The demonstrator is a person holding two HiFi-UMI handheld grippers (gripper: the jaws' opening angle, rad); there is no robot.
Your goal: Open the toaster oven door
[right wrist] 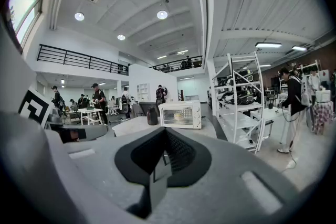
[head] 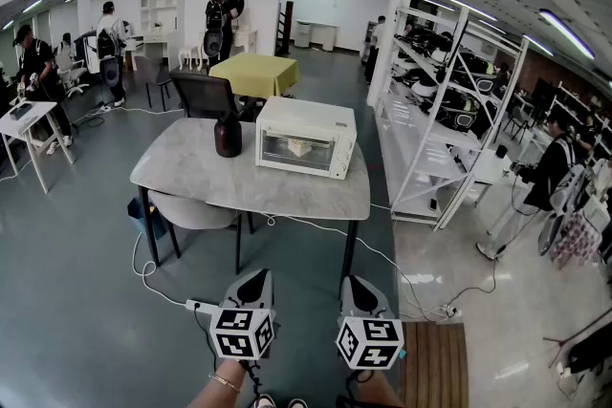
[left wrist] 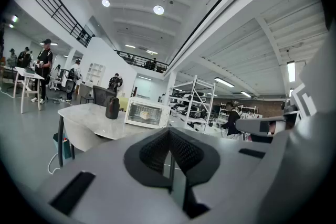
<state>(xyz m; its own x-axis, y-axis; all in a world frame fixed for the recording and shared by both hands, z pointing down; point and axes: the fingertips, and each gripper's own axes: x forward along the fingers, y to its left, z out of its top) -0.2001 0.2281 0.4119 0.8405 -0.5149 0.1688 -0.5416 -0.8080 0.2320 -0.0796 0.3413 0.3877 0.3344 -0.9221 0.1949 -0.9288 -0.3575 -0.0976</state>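
A white toaster oven (head: pixel 305 137) stands on a grey marble-topped table (head: pixel 220 186), its glass door closed, with something pale inside. It shows small in the left gripper view (left wrist: pixel 146 113) and the right gripper view (right wrist: pixel 180 114). Both grippers are far short of the table, side by side at the bottom of the head view. My left gripper (head: pixel 253 282) is shut with nothing held; its jaws meet (left wrist: pixel 169 152). My right gripper (head: pixel 357 289) also looks shut and empty (right wrist: pixel 164 150).
A dark jar (head: pixel 228 136) sits on the table left of the oven. A chair (head: pixel 191 210) is tucked under the table. Cables (head: pixel 316 229) and a power strip lie on the floor. White shelving (head: pixel 430 119) stands at the right. A wooden pallet (head: pixel 435 363) lies beside my right gripper. People stand in the background.
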